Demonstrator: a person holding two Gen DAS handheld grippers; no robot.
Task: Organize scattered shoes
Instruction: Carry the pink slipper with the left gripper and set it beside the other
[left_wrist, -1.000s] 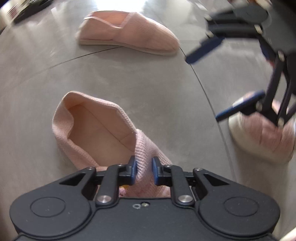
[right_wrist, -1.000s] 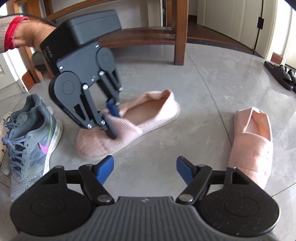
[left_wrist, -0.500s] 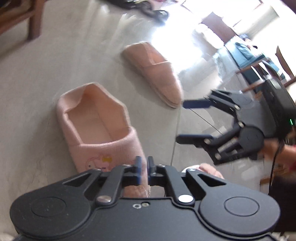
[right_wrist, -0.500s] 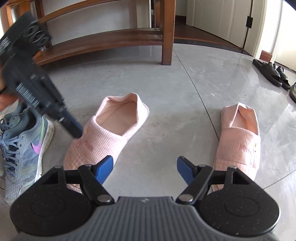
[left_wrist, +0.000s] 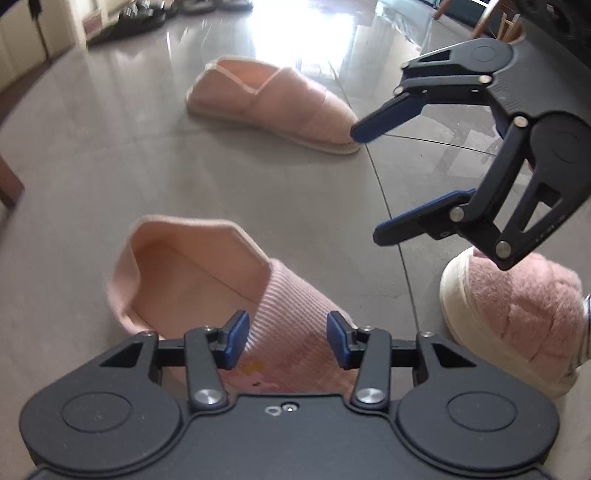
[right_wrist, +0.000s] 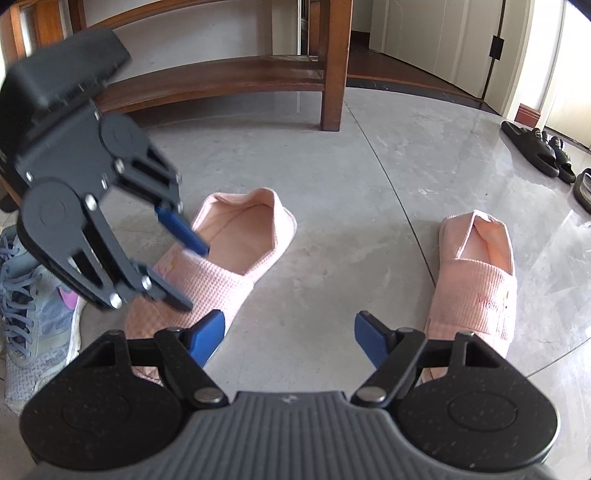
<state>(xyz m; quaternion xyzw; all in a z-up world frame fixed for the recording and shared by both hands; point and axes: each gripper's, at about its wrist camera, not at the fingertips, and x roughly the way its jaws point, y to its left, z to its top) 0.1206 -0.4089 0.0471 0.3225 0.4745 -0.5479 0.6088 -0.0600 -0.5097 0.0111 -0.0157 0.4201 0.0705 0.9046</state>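
Left gripper (left_wrist: 284, 341) spread, hanging over near slipper's (left_wrist: 207, 280) toe on the floor (left_wrist: 92, 158), not pinching. Close now and it likely snags loose knit only; the slipper would droop or slip. Right gripper (right_wrist: 290, 332) spread, empty. Far slipper (right_wrist: 476, 273) well apart, pair unmatched. Sneaker (right_wrist: 33, 306) crowds left side.

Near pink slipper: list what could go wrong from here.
1. The left tongs stand open over the near pink slipper. Closing here may pinch only the soft upper, which could sag or slip out.
2. The right tongs hang open close beside the left tongs, so moving either could knock them together.
3. The grey sneaker lies right beside the slipper and could get nudged.
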